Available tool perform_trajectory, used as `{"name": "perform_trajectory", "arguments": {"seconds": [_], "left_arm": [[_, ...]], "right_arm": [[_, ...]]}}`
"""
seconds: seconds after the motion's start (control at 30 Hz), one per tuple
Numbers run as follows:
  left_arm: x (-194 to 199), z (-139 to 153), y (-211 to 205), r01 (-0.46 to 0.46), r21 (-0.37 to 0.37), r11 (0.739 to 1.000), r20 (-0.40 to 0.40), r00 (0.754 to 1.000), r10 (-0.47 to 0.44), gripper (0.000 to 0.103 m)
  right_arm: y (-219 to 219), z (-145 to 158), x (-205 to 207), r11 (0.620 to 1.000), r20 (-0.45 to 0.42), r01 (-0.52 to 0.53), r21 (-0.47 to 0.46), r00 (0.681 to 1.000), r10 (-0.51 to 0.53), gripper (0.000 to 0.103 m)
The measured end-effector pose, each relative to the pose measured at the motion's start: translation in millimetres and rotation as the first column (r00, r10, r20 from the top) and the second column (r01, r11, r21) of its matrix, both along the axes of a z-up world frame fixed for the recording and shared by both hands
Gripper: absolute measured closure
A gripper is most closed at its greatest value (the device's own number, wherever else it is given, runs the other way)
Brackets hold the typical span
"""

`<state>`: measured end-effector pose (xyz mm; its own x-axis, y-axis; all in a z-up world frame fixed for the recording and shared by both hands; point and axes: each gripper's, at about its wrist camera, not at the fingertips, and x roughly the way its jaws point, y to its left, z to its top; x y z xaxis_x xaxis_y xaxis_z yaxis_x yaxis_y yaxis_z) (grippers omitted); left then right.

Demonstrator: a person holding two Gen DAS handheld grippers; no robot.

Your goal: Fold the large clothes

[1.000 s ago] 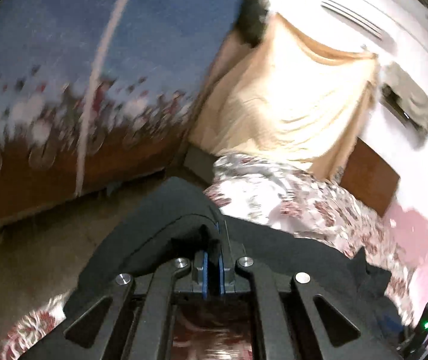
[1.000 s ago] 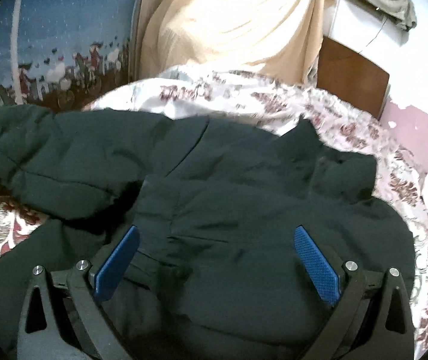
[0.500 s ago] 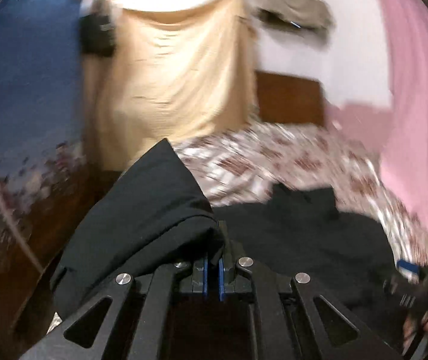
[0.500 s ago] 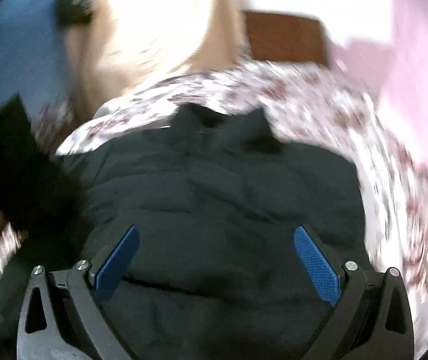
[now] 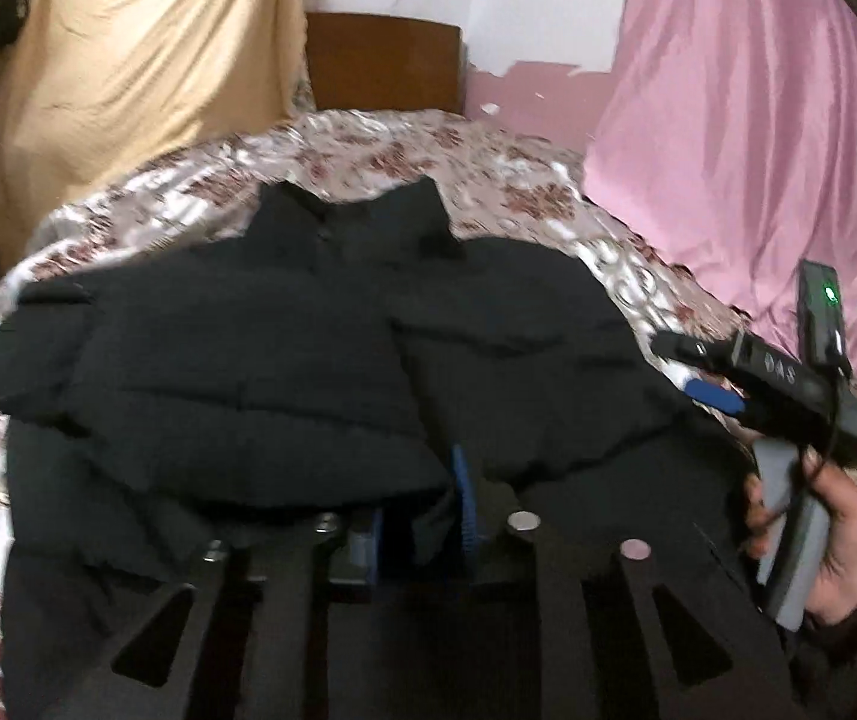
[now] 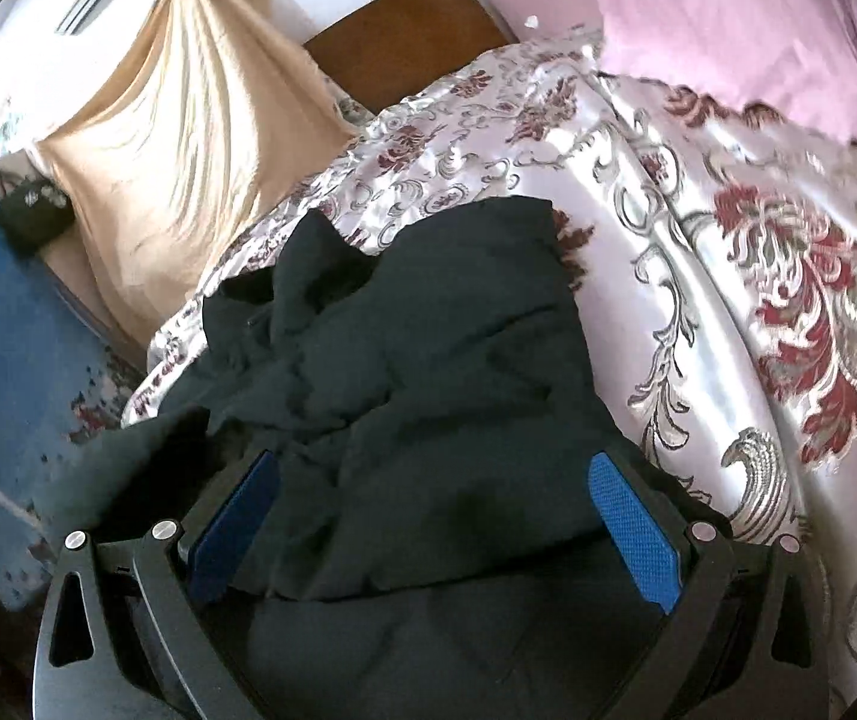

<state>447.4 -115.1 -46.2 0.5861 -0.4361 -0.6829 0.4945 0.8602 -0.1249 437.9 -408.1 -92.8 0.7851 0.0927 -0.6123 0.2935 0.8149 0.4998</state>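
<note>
My left gripper [image 5: 419, 516] has just been opening: jaws now stand a narrow way apart, blue pads showing, w/ a fold of the black jacket [image 5: 284, 360] still lying between them, draped over the fingers [image 5: 463, 498]; can't tell if the pads still press on it. My right gripper [image 6: 428, 516] is spread wide, both blue pads clear in the right wrist view, and jacket fabric bunches up in the gap btwn them w/o either pad pressing on it. The jacket is a dark puffer, lying on the bed on the floral satin bedspread [image 6: 728, 252]; in the left wrist view its collar points away from me toward the wooden headboard [image 5: 383, 69], one side folded in over the body so a diagonal edge runs down the middle toward my left gripper. In that same view my right hand [image 5: 818, 540] shows at the right edge, holding the grey handle of the other gripper, a small box w/ a green light above it. Behind the bed: a tan cloth [image 5: 128, 54] hanging at left, a pink curtain [image 5: 758, 120] at right. Right wrist view also shows a blue patterned surface [image 6: 14, 330] beside the bed, at left.
</note>
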Motion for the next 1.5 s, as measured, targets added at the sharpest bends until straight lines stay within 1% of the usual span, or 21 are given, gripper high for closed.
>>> {"name": "perform_trajectory", "arguments": {"seconds": [0.1,0.17,0.3,0.37,0.5,0.57,0.63,0.67,0.73,0.8,0.83,0.9,1.0,1.1,1.17,1.2,1.23,1.3,1.33,1.4,1.5], "left_arm": [[-12.4,0.5,-6.7,0.064,0.006,0.998,0.007,0.998,-0.064,0.062],[-25.1,4.8,-13.7,0.110,0.065,0.992,0.033,0.993,-0.113,0.036],[-50.0,14.3,-23.9,0.179,0.167,0.969,0.038,0.981,-0.188,0.027],[-57.1,16.1,-19.2,0.202,0.151,0.968,0.002,0.979,-0.204,0.020],[-76.6,22.2,6.9,0.205,0.084,0.975,-0.063,0.978,-0.200,0.019],[-83.3,28.8,27.2,0.169,0.050,0.984,-0.059,0.984,-0.166,0.019],[-88.4,39.5,59.0,0.074,0.004,0.997,-0.049,0.996,-0.073,0.019],[-87.4,41.9,69.3,0.038,-0.013,0.999,-0.052,0.998,-0.038,0.016],[-76.7,47.1,102.5,-0.129,-0.035,0.991,-0.111,0.986,0.124,0.011],[-65.3,48.9,135.9,-0.276,-0.069,0.959,-0.167,0.951,0.261,0.011],[-60.7,48.2,157.7,-0.373,-0.084,0.924,-0.175,0.919,0.354,0.009],[-56.5,41.5,183.5,-0.486,-0.076,0.871,-0.174,0.866,0.468,0.005],[-52.0,24.2,211.7,-0.587,-0.069,0.807,-0.195,0.801,0.566,0.005],[-44.9,9.3,225.8,-0.622,-0.066,0.780,-0.229,0.770,0.595,0.005],[-39.9,0.9,232.3,-0.637,-0.069,0.768,-0.236,0.758,0.608,0.005],[-38.2,-3.6,234.9,-0.645,-0.064,0.762,-0.241,0.751,0.615,0.005],[-37.1,-7.0,236.8,-0.651,-0.061,0.757,-0.244,0.745,0.621,0.005],[-37.3,-12.6,237.9,-0.658,-0.053,0.751,-0.244,0.738,0.629,0.005],[-36.4,-15.6,238.3,-0.661,-0.045,0.749,-0.251,0.733,0.632,0.005],[-34.4,-20.1,238.0,-0.663,-0.038,0.747,-0.266,0.728,0.632,0.005],[-35.7,-20.7,234.4,-0.659,-0.025,0.752,-0.256,0.731,0.632,0.005]], "right_arm": [[1.7,-1.3,-0.4,1.000,0.017,-0.002,0.010,1.000,0.002,0.001],[4.9,-2.0,-0.5,1.000,0.021,-0.006,0.002,1.000,0.006,0.001],[8.3,-5.3,2.3,1.000,0.011,-0.019,-0.013,1.000,0.019,0.001],[13.7,-1.2,-3.6,0.999,0.019,-0.031,-0.022,0.999,0.031,0.001],[31.1,8.5,-3.8,0.993,0.055,-0.096,-0.071,0.993,0.100,0.001],[45.1,15.6,-3.7,0.982,0.074,-0.144,-0.125,0.985,0.154,0.001],[64.9,24.2,-4.7,0.958,0.088,-0.204,-0.203,0.970,0.225,0.001],[77.7,30.0,-6.2,0.939,0.089,-0.234,-0.253,0.961,0.263,0.001],[107.2,43.0,-10.8,0.892,0.094,-0.293,-0.345,0.935,0.343,0.001],[145.0,56.5,-14.1,0.821,0.074,-0.371,-0.434,0.893,0.443,0.001],[161.5,61.4,-15.4,0.786,0.056,-0.397,-0.474,0.877,0.477,0.001],[202.9,70.4,-16.9,0.692,0.005,-0.437,-0.574,0.843,0.537,0.001],[257.3,78.7,-14.2,0.562,-0.058,-0.483,-0.672,0.790,0.610,0.001],[303.1,82.1,-3.8,0.466,-0.125,-0.513,-0.721,0.757,0.641,0.002],[328.4,79.1,4.1,0.414,-0.181,-0.528,-0.742,0.752,0.634,0.002],[339.6,76.1,9.8,0.391,-0.213,-0.526,-0.755,0.761,0.613,0.011],[346.6,74.7,8.8,0.378,-0.226,-0.520,-0.766,0.768,0.599,0.037],[351.1,73.2,15.1,0.377,-0.251,-0.513,-0.771,0.789,0.561,0.066],[348.7,76.2,16.1,0.397,-0.242,-0.509,-0.763,0.796,0.556,0.074],[333.7,90.7,15.5,0.460,-0.182,-0.482,-0.746,0.811,0.556,0.083],[303.4,115.3,15.9,0.539,-0.086,-0.407,-0.737,0.848,0.523,0.087]]}}
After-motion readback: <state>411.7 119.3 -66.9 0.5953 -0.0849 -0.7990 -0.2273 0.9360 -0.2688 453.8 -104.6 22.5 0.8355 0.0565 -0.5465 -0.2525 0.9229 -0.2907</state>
